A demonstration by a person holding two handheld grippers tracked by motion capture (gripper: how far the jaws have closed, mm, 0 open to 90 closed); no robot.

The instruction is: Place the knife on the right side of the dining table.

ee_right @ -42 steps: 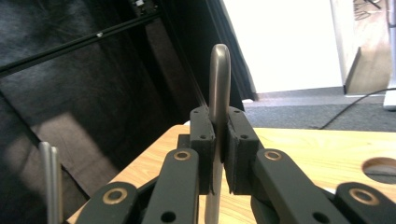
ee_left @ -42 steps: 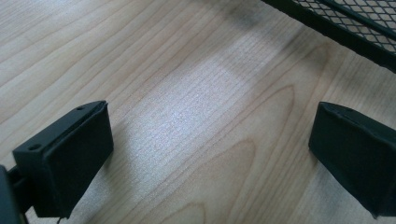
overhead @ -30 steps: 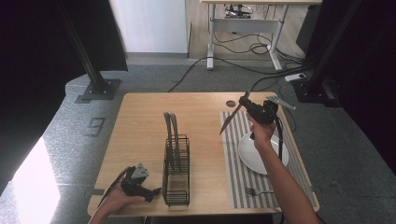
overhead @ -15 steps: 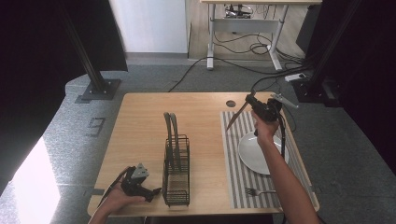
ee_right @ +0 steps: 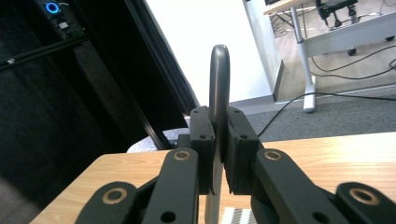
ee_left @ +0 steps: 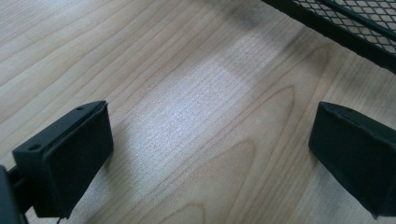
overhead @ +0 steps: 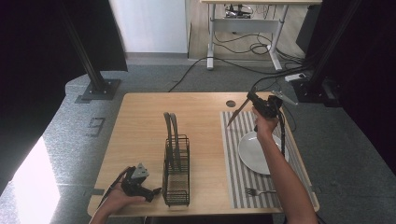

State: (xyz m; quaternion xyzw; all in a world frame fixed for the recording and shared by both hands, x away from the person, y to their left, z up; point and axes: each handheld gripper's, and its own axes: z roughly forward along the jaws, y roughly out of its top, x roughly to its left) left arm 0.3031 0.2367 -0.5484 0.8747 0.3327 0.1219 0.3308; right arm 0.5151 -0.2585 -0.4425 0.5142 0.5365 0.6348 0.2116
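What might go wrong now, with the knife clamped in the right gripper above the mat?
The right gripper pinches the knife only by its thin edge, held up over the striped placemat. It might twist or slip and drop onto the plate. The rack already holds two plates, which a swinging knife could hit. The left gripper rests open beside the rack and could nudge it.

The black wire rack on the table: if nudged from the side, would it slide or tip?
The black wire rack looks tall and narrow, so a high sideways push would probably tip it. Its open wire build suggests it is light and may skid on the smooth wooden table. The left tongs rest open beside its base.
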